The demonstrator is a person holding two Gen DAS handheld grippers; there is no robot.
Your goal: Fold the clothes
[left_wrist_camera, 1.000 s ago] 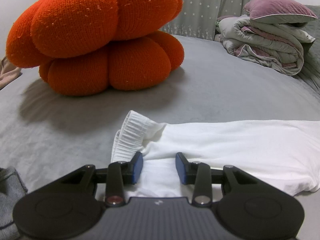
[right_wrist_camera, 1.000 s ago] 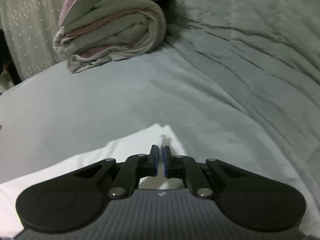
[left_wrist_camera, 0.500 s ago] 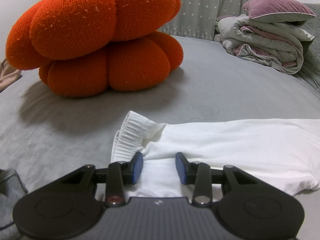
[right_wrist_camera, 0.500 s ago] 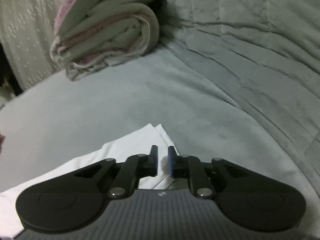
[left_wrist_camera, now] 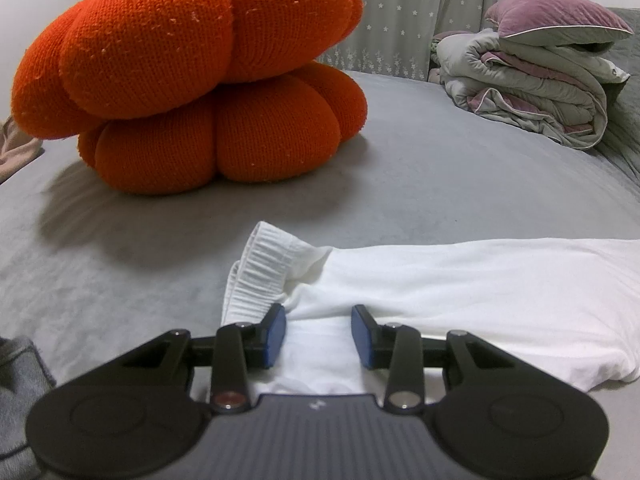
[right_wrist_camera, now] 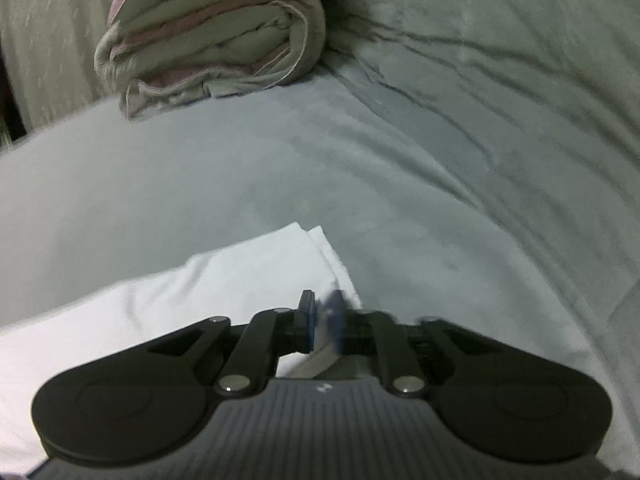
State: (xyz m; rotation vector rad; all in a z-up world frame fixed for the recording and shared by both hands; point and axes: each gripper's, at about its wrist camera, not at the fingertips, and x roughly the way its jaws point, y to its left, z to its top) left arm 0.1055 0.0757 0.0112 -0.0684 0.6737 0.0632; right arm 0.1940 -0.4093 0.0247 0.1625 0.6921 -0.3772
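1. My left gripper (left_wrist_camera: 319,334) sits with jaws apart over the white garment (left_wrist_camera: 460,288), near its ribbed waistband (left_wrist_camera: 260,272).
2. My right gripper (right_wrist_camera: 325,326) is pinched together on the garment's corner.
3. Farther up the bed (left_wrist_camera: 400,180): orange cushion (left_wrist_camera: 188,76), folded quilt (left_wrist_camera: 532,88).

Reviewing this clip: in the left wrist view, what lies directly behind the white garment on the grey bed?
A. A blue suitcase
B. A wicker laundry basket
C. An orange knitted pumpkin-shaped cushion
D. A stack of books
C: the orange knitted pumpkin cushion sits on the grey bed beyond the white garment, with a folded duvet further right.
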